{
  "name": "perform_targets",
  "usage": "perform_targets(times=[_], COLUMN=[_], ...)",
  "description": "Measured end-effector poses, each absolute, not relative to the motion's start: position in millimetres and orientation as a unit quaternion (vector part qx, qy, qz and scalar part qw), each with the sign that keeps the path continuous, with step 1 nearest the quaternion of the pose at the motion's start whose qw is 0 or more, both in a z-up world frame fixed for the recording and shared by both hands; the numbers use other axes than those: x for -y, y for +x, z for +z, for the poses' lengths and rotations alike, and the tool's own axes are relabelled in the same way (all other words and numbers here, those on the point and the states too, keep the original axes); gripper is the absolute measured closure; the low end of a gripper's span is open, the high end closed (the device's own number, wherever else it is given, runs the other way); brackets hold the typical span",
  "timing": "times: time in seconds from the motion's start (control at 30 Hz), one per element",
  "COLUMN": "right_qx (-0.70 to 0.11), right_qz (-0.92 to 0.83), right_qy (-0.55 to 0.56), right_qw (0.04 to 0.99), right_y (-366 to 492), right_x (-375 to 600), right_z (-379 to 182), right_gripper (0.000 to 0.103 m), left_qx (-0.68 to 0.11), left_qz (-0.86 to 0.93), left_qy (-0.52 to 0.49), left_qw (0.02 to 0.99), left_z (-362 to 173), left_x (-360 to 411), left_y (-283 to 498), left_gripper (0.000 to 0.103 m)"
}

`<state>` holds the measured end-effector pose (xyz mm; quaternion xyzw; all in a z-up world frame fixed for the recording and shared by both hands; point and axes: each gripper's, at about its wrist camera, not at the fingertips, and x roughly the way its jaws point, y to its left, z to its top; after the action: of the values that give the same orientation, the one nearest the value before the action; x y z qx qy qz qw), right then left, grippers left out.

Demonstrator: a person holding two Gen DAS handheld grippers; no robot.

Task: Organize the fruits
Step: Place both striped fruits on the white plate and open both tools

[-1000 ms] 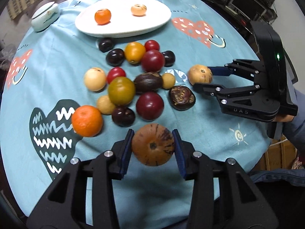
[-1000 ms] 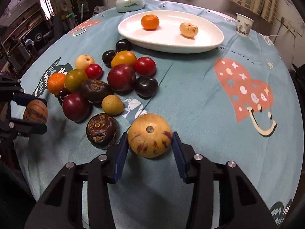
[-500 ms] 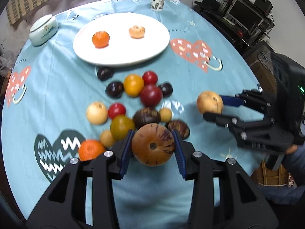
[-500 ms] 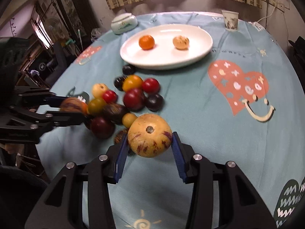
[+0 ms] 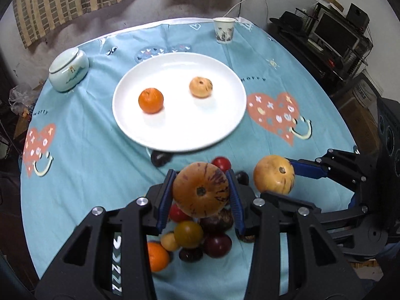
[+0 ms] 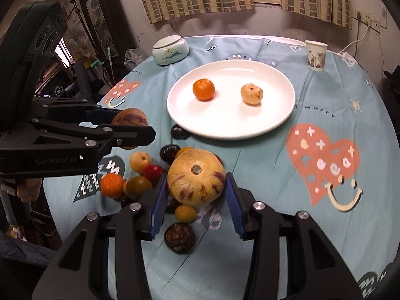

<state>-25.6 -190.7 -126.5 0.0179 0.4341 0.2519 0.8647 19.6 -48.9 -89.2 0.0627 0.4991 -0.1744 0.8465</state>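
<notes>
My left gripper [image 5: 200,195] is shut on a brown striped melon [image 5: 200,190], held in the air above the fruit pile [image 5: 192,235]. My right gripper [image 6: 196,182] is shut on a yellow striped melon [image 6: 196,180], also lifted; it shows in the left wrist view [image 5: 273,174] to the right. The left gripper with its melon [image 6: 130,118] shows at the left in the right wrist view. A white plate [image 5: 220,130] [image 6: 275,122] lies beyond, holding an orange [image 5: 150,100] [image 6: 203,89] and a pale fruit [image 5: 200,87] [image 6: 251,93].
Several small fruits lie on the blue tablecloth [image 6: 262,170] below the grippers, among them an orange [image 6: 112,185] and a dark passion fruit [image 6: 179,237]. A lidded ceramic jar [image 5: 68,71] [image 6: 170,50] and a paper cup [image 5: 224,30] [image 6: 315,55] stand at the far side.
Both grippers have risen with their melons and moved forward toward the plate. The fruit pile has dropped low in both views.
</notes>
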Motion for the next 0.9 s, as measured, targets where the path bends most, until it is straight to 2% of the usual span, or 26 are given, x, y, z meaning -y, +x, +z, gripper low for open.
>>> perform_targets(times=[0.43, 0.6, 0.9], right_qx=[-0.409, -0.419, -0.449], right_qz=[0.233, 0.223, 0.205], right_qy=[0.031, 0.029, 0.004], right_qw=[0.882, 0.880, 0.870], right_y=[48, 79, 124], right_x=[201, 201, 193], right_z=[-112, -126, -161], right_gripper=[0.058, 0.058, 0.058], left_qx=[-0.483, -0.494, -0.506], left_qz=[-0.150, -0.129, -0.134], left_qy=[0.044, 0.034, 0.075], left_qw=[0.862, 0.859, 0.849], left_z=[-77, -94, -131], left_x=[51, 40, 64], left_y=[92, 118, 151], left_gripper=[0.061, 0.061, 0.061])
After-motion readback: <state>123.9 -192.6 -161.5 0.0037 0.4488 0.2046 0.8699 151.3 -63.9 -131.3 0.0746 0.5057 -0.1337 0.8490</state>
